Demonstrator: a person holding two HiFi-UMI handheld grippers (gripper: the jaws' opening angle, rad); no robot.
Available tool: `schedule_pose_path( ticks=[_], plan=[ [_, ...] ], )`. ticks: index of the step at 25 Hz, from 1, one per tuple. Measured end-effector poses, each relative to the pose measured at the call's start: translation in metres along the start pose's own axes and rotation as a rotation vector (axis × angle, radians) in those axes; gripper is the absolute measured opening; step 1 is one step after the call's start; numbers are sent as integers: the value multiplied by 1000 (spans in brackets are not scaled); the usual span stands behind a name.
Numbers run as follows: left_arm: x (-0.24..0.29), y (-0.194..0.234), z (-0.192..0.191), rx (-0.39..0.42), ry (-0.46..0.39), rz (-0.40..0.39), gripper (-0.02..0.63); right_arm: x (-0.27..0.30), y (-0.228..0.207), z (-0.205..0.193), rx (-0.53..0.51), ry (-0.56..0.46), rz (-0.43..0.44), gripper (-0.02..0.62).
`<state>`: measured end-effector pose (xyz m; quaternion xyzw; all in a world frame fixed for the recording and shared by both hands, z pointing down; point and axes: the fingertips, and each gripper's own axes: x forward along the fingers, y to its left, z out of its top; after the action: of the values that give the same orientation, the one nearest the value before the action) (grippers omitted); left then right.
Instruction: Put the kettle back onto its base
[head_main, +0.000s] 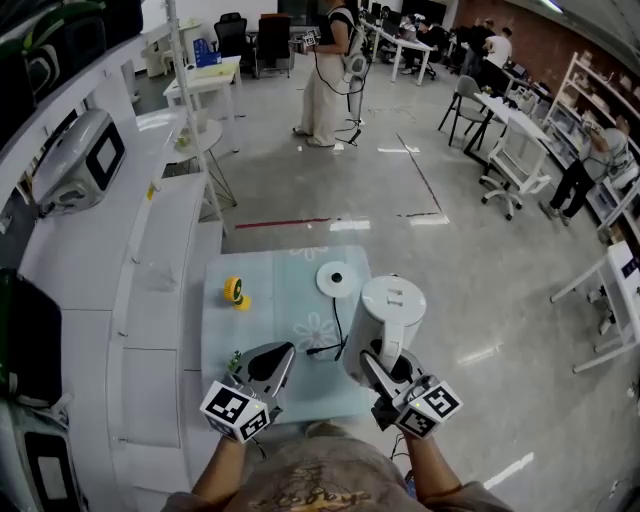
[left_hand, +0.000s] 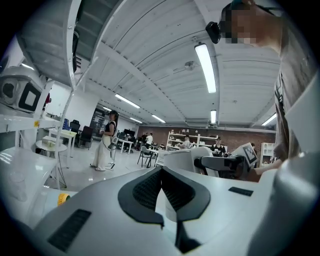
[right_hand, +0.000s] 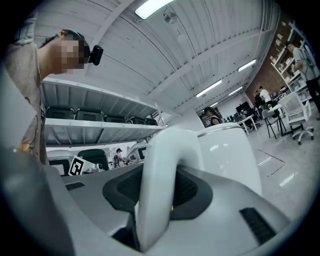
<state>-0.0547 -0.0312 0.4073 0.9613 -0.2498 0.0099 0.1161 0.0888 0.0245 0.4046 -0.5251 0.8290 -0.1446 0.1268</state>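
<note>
My right gripper (head_main: 386, 366) is shut on the handle of the white kettle (head_main: 392, 308), which stands upright over the right front part of the small table (head_main: 225, 385). In the right gripper view the curved handle (right_hand: 159, 175) fills the space between the dark pads, with the kettle body (right_hand: 231, 156) beyond. The round white base (head_main: 336, 279) lies on the cloth behind and left of the kettle, its black cord (head_main: 335, 335) trailing forward. My left gripper (head_main: 281, 356) hovers left of the kettle, its jaws (left_hand: 161, 172) together with nothing between them. From there the kettle (left_hand: 181, 160) shows to the right.
A yellow tape roll (head_main: 235, 291) lies on the cloth at the left. A long white counter (head_main: 150, 300) with an appliance (head_main: 78, 160) runs along the left. A person (head_main: 328, 70) stands far off on the open floor; desks and chairs (head_main: 505, 165) are at the right.
</note>
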Motion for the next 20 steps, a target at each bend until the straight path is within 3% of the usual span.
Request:
schedule_pose_path(
  ticks=[11,20],
  plan=[
    [59,20,-3,28,24,42,21,33,-51,15,38,5,70,133],
    [81,39,-1,33,38,25,21,61,-77,6,36,26,65,133]
  ],
)
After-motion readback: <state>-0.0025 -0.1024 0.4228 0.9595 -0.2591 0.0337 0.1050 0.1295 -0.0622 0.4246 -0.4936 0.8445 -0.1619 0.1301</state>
